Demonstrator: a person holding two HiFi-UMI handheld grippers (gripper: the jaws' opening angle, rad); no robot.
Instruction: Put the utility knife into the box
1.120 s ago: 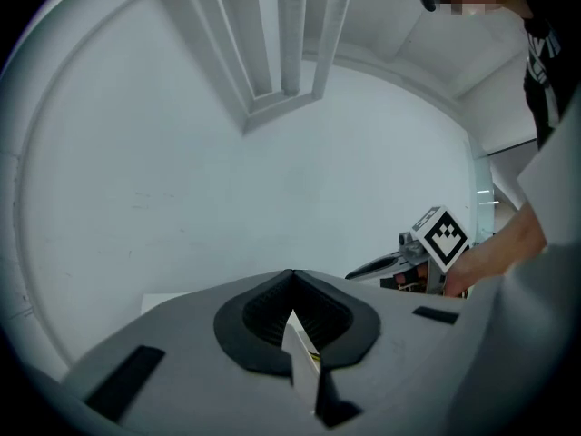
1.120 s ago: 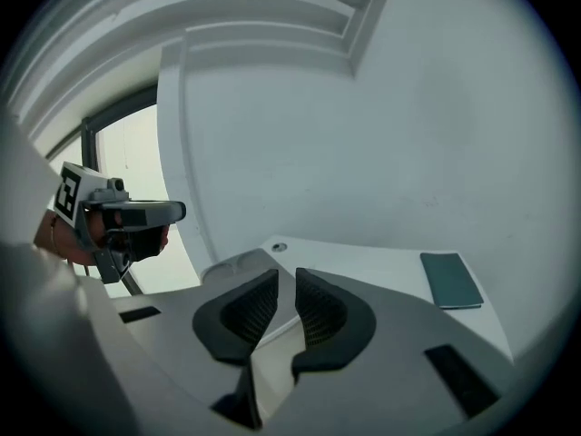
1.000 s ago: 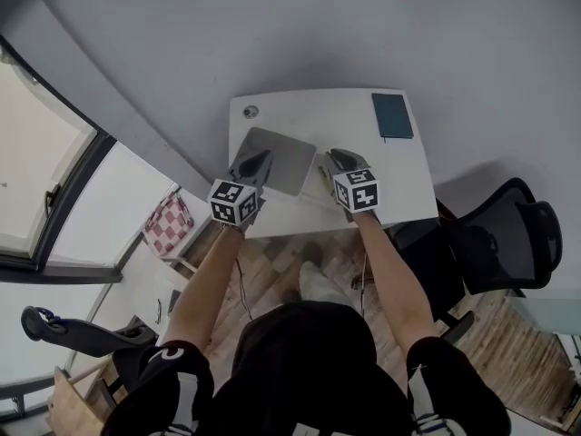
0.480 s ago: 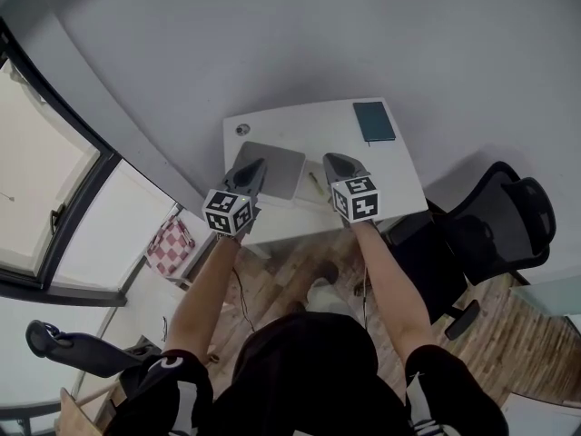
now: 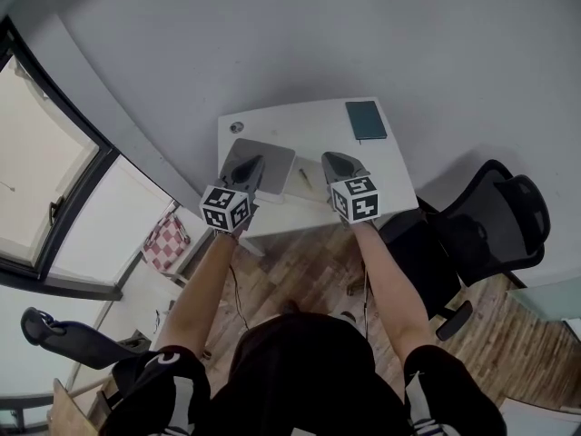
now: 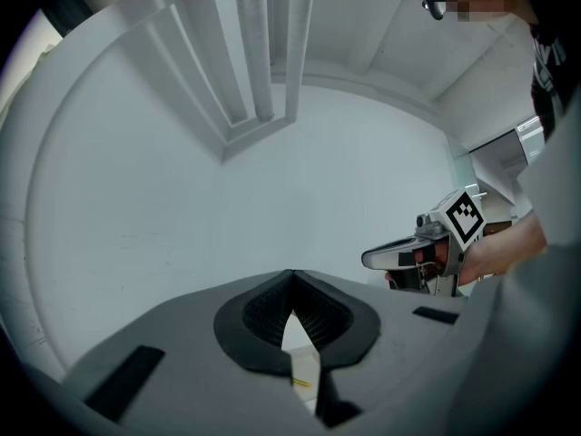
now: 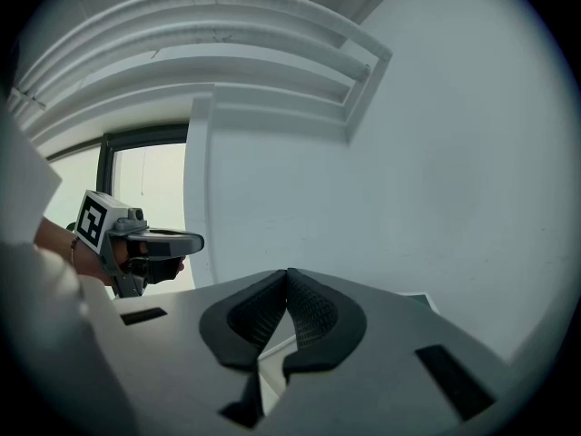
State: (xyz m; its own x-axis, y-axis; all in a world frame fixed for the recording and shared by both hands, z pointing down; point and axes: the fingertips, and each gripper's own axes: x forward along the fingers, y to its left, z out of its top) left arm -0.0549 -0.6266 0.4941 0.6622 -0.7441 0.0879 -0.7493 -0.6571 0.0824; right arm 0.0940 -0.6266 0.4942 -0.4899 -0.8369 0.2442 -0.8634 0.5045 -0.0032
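A flat grey box (image 5: 270,161) lies on the left half of a small white table (image 5: 327,134). To its right lies a thin yellowish item (image 5: 306,178), apparently the utility knife; a yellow sliver (image 6: 300,382) of it shows below the jaws in the left gripper view. My left gripper (image 5: 247,165) hovers over the box's near left part, shut and empty (image 6: 291,275). My right gripper (image 5: 334,160) hangs just right of the knife, also shut with nothing in it (image 7: 288,273). Each gripper sees the other: the right gripper (image 6: 427,252), the left gripper (image 7: 145,243).
A dark teal notebook (image 5: 366,120) lies at the table's back right, a small round thing (image 5: 237,127) at its back left corner. A black office chair (image 5: 499,216) stands right of the table. A red checked bag (image 5: 163,243) sits on the floor at the left, beside a window.
The head view has pulled back and shifted, so the table shows smaller and further left. Both grippers remain shut over the table's near part, beside the box and the knife.
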